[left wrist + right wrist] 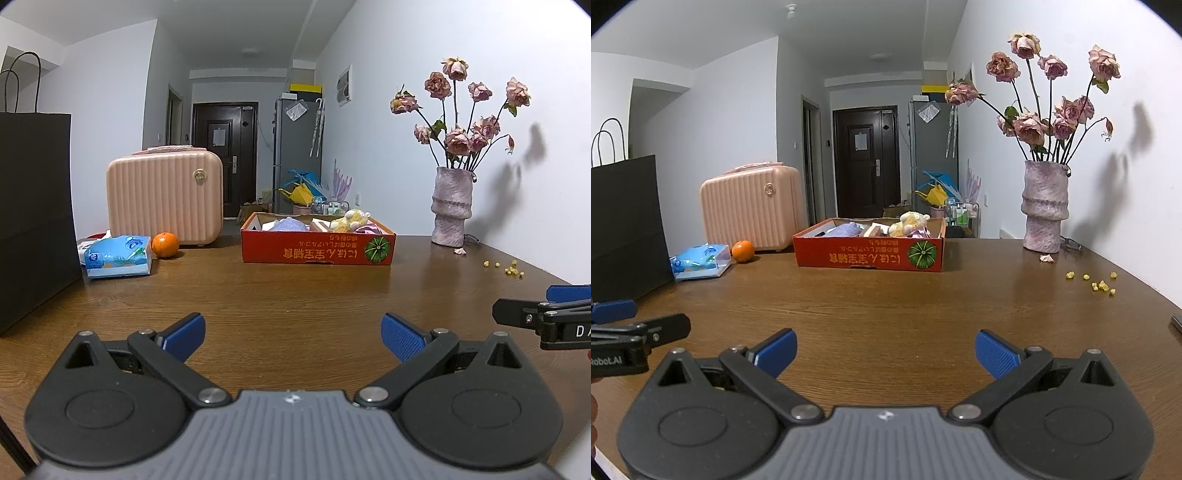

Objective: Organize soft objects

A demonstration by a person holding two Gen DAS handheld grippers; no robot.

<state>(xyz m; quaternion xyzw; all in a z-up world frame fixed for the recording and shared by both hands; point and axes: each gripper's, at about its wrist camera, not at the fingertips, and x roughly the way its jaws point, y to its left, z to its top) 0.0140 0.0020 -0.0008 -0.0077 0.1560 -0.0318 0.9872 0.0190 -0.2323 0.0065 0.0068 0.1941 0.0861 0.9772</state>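
Observation:
A red cardboard box (pixel 317 247) (pixel 868 253) sits in the middle of the brown table, well ahead of both grippers. Inside it lie a lavender knitted item (pixel 289 224) (pixel 843 230), a yellow plush toy (pixel 351 218) (pixel 908 221) and a purple soft thing (pixel 367 229) (pixel 919 232). My left gripper (pixel 293 334) hangs low over the near table, open with nothing between its blue pads. My right gripper (pixel 885 350) is beside it to the right, also open with nothing held. Each gripper shows at the edge of the other's view.
A black paper bag (pixel 33 206) stands at the left, with a blue tissue pack (pixel 118 256), an orange (pixel 165 244) and a pink case (pixel 166 195) behind. A vase of dried roses (pixel 451 206) stands at the right by the wall, near small yellow bits (pixel 1097 282).

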